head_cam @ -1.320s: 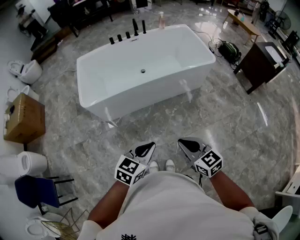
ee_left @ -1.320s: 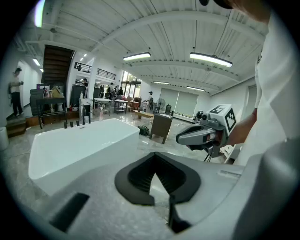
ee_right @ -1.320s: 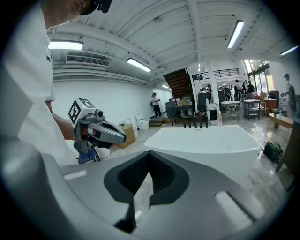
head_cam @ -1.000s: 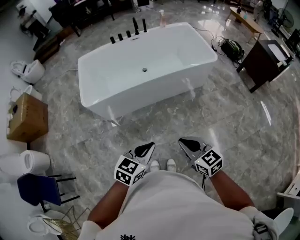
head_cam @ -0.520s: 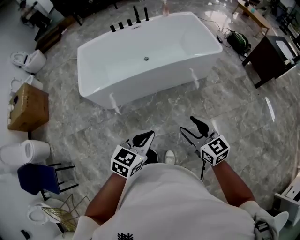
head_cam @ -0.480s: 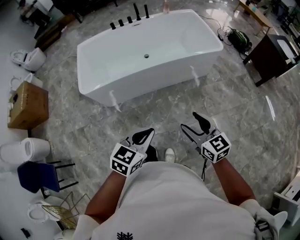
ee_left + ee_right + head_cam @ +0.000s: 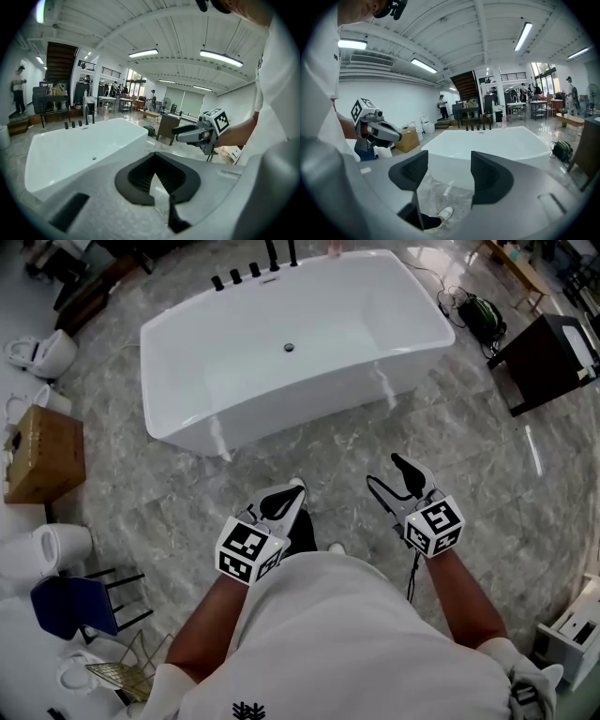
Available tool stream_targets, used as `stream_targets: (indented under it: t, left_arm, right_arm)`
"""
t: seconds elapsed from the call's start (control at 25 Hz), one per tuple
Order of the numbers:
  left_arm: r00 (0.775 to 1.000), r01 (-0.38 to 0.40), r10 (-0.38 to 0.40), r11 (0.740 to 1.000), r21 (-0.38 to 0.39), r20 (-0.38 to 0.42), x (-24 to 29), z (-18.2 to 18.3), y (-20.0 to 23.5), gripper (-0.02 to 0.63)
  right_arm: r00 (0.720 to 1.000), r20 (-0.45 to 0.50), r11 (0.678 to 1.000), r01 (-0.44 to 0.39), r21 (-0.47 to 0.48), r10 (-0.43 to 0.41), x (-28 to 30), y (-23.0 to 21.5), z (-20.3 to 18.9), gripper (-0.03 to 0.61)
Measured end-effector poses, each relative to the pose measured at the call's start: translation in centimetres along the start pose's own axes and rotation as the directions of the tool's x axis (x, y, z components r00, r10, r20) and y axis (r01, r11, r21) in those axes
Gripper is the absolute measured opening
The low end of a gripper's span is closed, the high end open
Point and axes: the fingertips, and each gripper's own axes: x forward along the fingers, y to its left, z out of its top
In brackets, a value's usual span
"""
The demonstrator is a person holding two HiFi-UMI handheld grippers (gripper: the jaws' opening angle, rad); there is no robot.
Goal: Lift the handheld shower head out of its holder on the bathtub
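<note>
My right gripper (image 7: pixel 384 472) has just spread its jaws, nothing between them; on my left gripper (image 7: pixel 291 491) they are clenched, empty; I've stepped nearer the bathtub (image 7: pixel 300 399), yet the shower head (image 7: pixel 272 255), probably the tall black fitting on its far rim, sits well apart.

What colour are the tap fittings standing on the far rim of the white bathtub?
Black. The row of upright tap fittings shows best in the head view.

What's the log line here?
left gripper: shut, empty | right gripper: jaws just opening, empty | bathtub: not reached | black fixtures: far rim, untouched
</note>
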Motion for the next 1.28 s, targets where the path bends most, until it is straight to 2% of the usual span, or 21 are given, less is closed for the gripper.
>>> stream_targets:
  t: [0.2,0.56,0.8,1.0,1.28]
  left_arm:
    - [0.999,0.039,-0.039,0.999,0.015,0.016,1.2,4.4,7.1,0.006]
    - [0.994,0.108,-0.108,0.992,0.063,-0.009,3.3,7.8,18.0,0.006]
    - [0.994,0.105,-0.107,0.993,0.060,0.036,3.5,10.1,21.6,0.006]
    - [0.995,0.088,-0.090,0.996,0.032,0.049,4.4,11.0,24.2,0.006]
    - [0.998,0.027,-0.029,0.999,0.025,0.059,7.8,14.4,28.2,0.007]
  right_arm:
    - [0.999,-0.029,1.000,0.025,-0.016,-0.025,6.8,-1.8,4.2,0.293]
    - [0.995,-0.054,0.995,0.082,-0.053,-0.085,17.7,-4.9,10.0,0.287]
    - [0.994,-0.083,0.994,0.062,-0.088,-0.069,22.0,-5.4,12.5,0.284]
    - [0.997,-0.065,0.992,0.039,-0.118,-0.047,25.8,-6.8,15.1,0.284]
    - [0.998,-0.065,0.989,-0.019,-0.146,0.009,31.3,-12.7,17.5,0.279]
